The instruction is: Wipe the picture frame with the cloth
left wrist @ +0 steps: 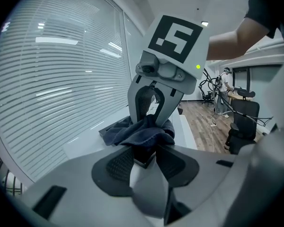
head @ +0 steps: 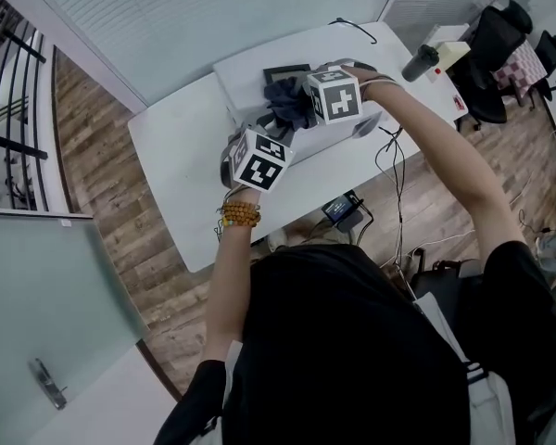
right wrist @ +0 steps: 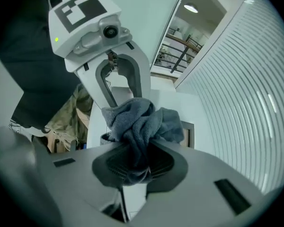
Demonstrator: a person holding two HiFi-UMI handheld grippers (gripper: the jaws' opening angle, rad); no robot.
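The dark picture frame (head: 287, 69) lies at the back of the white table (head: 176, 156). Most of it is hidden under a bunched dark blue-grey cloth (head: 292, 105). My right gripper (right wrist: 135, 162) points steeply down and is shut on the cloth (right wrist: 142, 122), which it holds over the frame (right wrist: 191, 136). My left gripper (left wrist: 143, 157) reaches in from the near side. Its pads close on the near corner of the frame (left wrist: 142, 159), and the cloth (left wrist: 142, 134) drapes just beyond them. The two grippers face each other closely, and their marker cubes (head: 334, 94) (head: 259, 158) nearly touch.
The frame rests on a raised white board (head: 236, 72). A dark bottle (head: 420, 63) stands at the table's right end, with cables (head: 389, 146) trailing off the near edge to a black box (head: 341, 209) on the floor. Office chairs (head: 500, 35) are at the far right. Window blinds run behind the table.
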